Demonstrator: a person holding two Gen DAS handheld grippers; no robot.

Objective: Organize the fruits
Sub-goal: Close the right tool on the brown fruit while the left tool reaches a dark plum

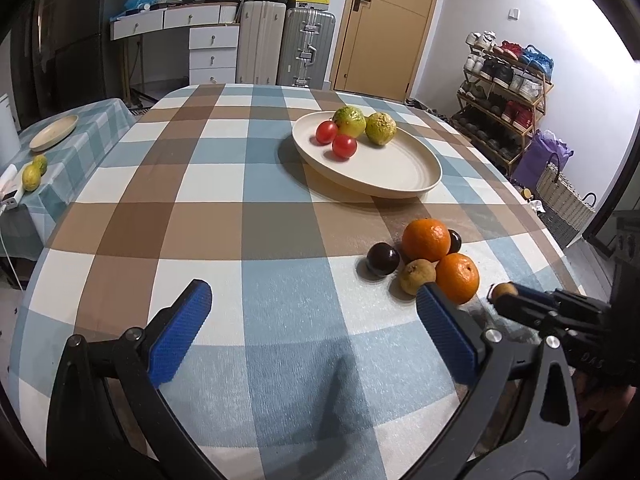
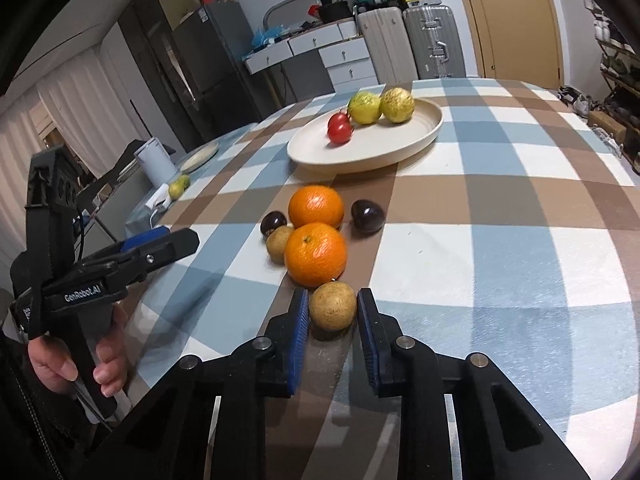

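- Sitting near the table's (image 2: 520,264) front edge, a brown fruit (image 2: 333,306) lies between the right gripper's (image 2: 333,312) pads, jaws closing in, contact unclear.
- Oranges (image 2: 315,253) touch just behind.
- Left gripper (image 1: 312,304) spread wide, holding nothing.
- Plate (image 2: 384,148) farther back.

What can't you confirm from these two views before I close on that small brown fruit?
- Pad contact: in the right wrist view the right hand-held gripper brackets the near brown fruit; touching or a thin gap cannot be told.
- Same fruit in the left wrist view: half hidden by the gripper's black finger.
- Far dark plum: mostly behind the far orange.
- Underside of both oranges: hidden.
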